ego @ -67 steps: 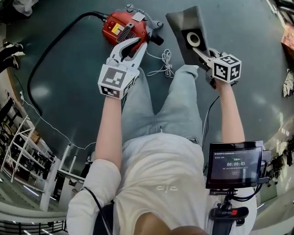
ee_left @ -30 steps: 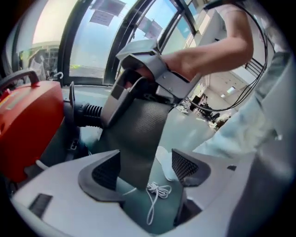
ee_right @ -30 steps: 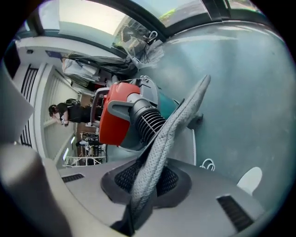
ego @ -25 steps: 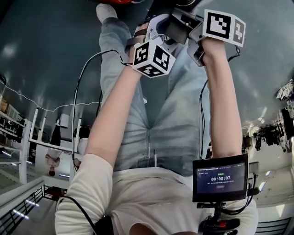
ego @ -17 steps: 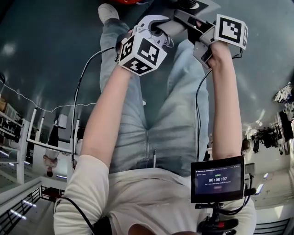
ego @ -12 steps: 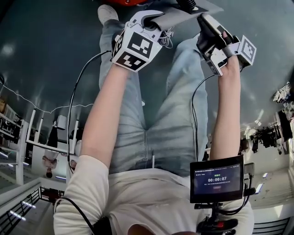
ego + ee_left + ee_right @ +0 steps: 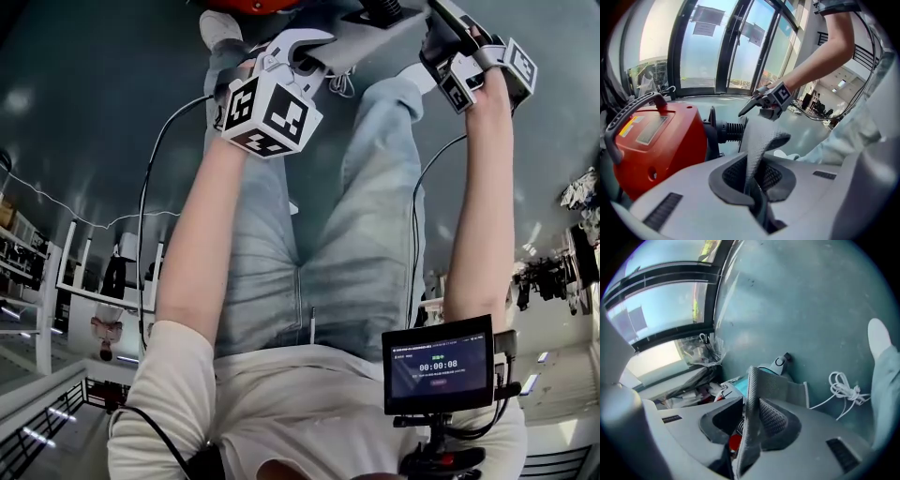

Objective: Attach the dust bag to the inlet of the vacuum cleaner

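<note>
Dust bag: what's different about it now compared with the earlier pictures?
The dust bag was lifted off the floor and brought over by the red vacuum. The left gripper left the vacuum and closed on the bag. The right gripper swung right and rolled, still gripping the bag. The vacuum stayed on the floor.
</note>
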